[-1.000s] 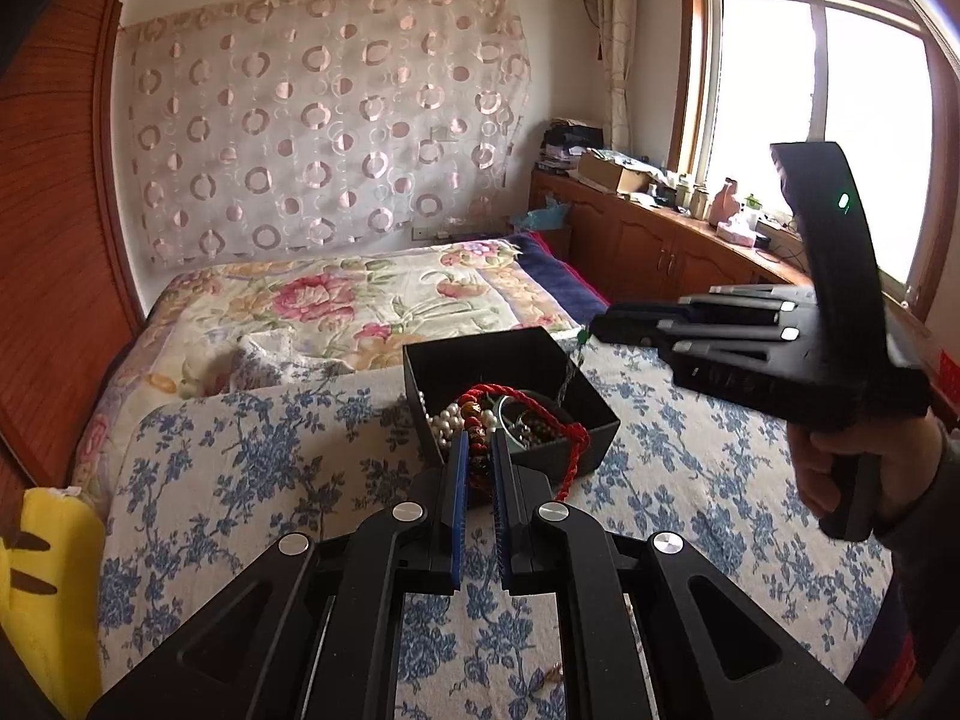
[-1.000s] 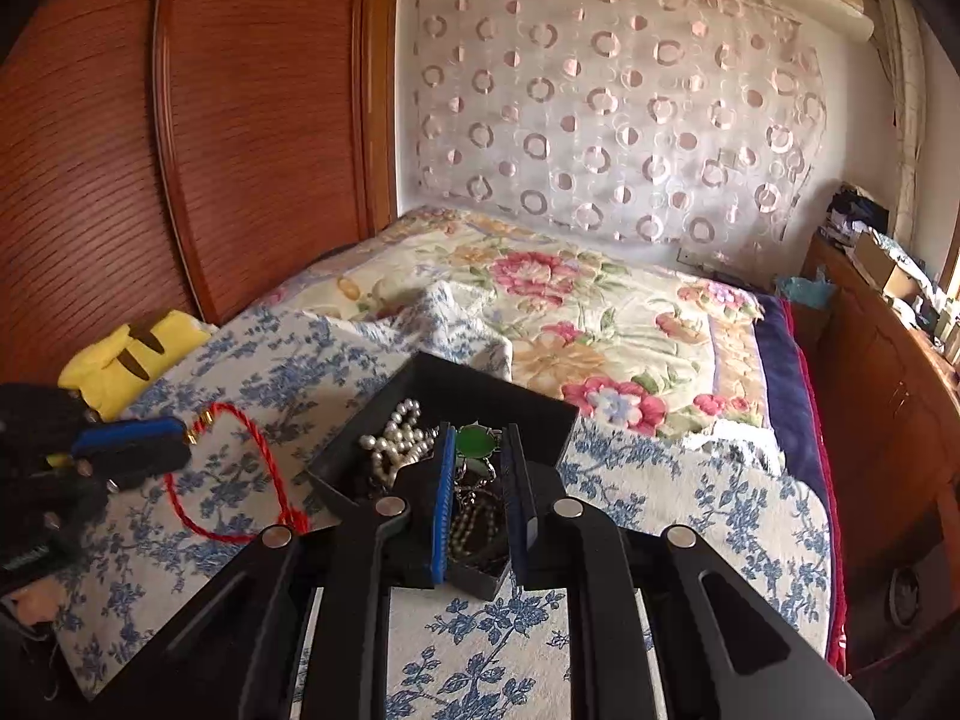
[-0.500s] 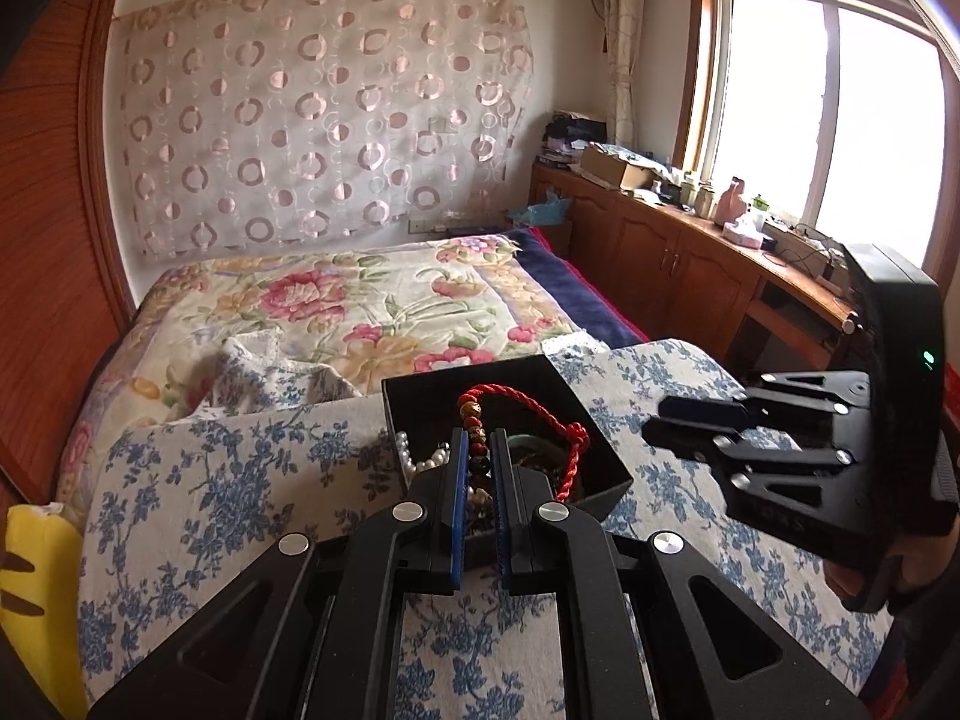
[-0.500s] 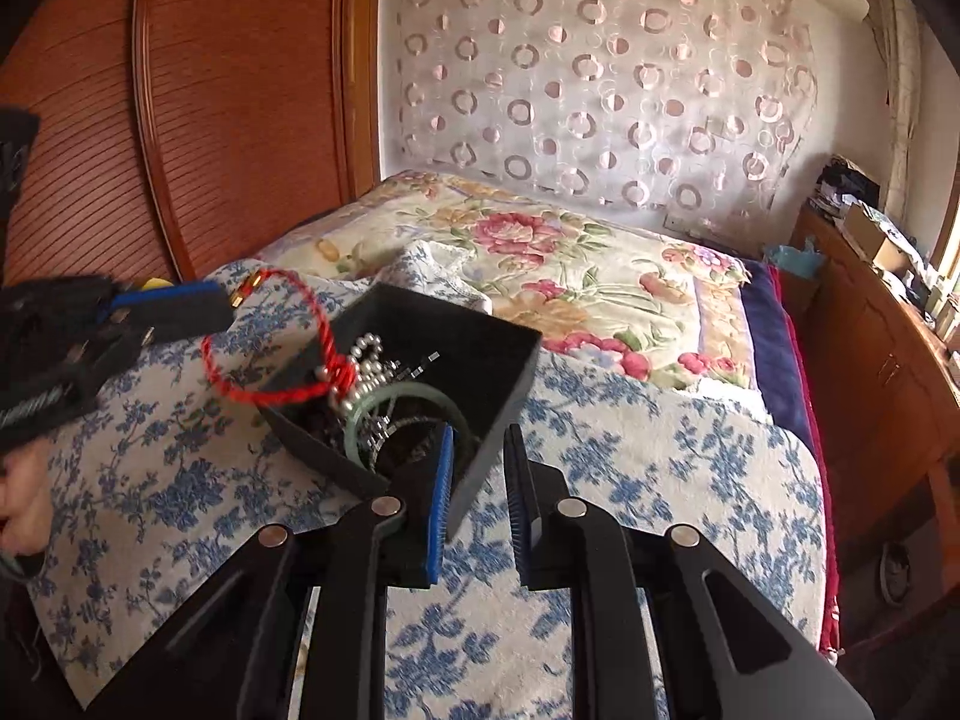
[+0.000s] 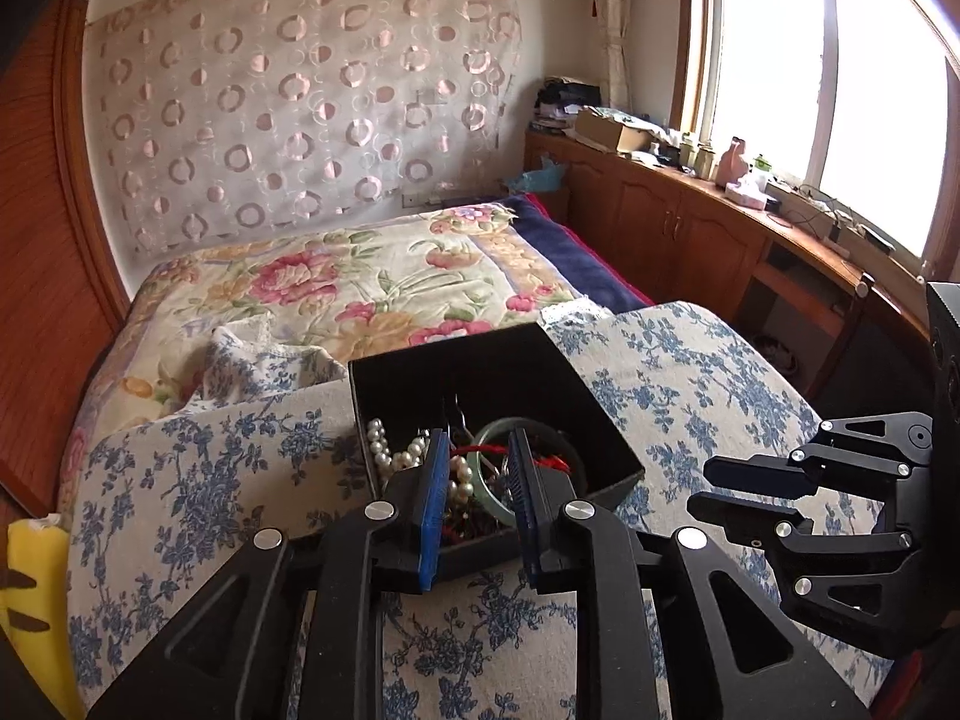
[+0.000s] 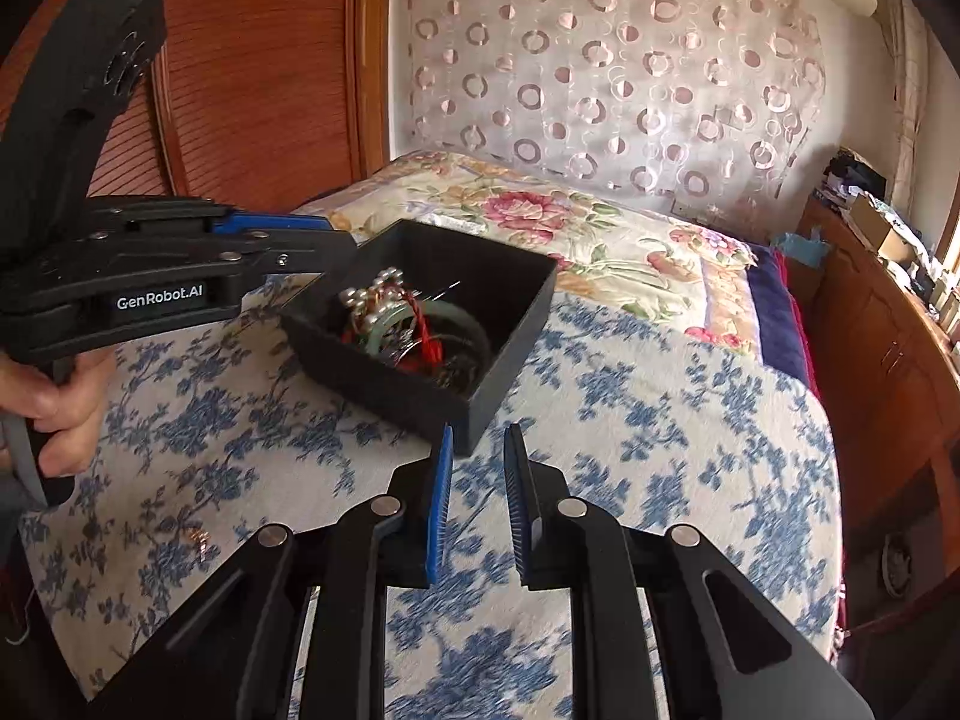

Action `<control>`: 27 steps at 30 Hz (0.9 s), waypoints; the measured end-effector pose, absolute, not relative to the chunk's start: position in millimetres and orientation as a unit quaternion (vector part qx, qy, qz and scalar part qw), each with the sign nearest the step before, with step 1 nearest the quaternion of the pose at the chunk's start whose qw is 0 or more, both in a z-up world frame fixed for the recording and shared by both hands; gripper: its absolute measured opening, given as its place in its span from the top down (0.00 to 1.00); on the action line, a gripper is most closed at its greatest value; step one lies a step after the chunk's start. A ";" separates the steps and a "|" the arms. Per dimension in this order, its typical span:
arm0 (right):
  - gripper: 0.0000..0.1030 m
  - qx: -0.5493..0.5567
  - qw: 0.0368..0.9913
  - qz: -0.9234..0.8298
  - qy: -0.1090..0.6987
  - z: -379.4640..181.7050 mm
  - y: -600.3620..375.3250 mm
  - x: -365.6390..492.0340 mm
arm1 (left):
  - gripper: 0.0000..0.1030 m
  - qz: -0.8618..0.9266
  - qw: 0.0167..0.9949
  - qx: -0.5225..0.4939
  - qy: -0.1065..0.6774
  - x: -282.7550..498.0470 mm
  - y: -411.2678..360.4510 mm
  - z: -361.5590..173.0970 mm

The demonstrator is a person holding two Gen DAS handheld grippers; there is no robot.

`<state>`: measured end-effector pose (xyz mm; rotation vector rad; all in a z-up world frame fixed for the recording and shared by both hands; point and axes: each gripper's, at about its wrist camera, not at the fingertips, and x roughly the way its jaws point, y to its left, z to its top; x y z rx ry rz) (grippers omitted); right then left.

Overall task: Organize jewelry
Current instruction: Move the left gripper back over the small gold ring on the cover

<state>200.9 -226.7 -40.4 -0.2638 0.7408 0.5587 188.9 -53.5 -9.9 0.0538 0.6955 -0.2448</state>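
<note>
A bed point(image 5: 690, 372) spread with a blue-flowered cloth carries the things; beyond it lies a rose-patterned quilt point(image 5: 372, 282) under a curtain of pink rings point(image 5: 300, 114). Only the left wrist view shows the bright window point(image 5: 840, 78) and the wooden cabinet point(image 5: 690, 228) along it, cluttered on top. Only the right wrist view shows the slatted wooden wall panel point(image 6: 252, 72) and a person's hand point(image 6: 60, 408) gripping the left tool's handle.

A black open box point(image 5: 540, 372) sits on the flowered cloth. In it lie a pearl string point(image 5: 384, 450), a green bangle point(image 5: 489, 441), a red cord bracelet point(image 6: 420, 324) and other tangled pieces.

The left claw point(image 5: 477, 441) reaches over the box's near wall, its jaws opening and released, with jewelry seen between them but not pinched. The right claw point(image 6: 477, 438) stands slightly parted just beside the box's corner, grasping nothing.
</note>
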 end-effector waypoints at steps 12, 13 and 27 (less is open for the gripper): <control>0.72 -0.121 0.863 0.317 0.375 -64.5 -206.4 159.4 | 0.73 -0.122 0.934 0.035 0.334 127.5 -32.4 -11.4; 0.72 -0.123 0.861 0.320 0.377 -67.1 -204.1 156.6 | 0.73 -0.123 0.934 0.035 0.335 122.8 -30.1 -13.0; 0.64 -0.149 0.836 0.340 0.403 -90.5 -186.6 134.9 | 0.72 -0.130 0.918 0.019 0.373 79.2 -20.0 -50.3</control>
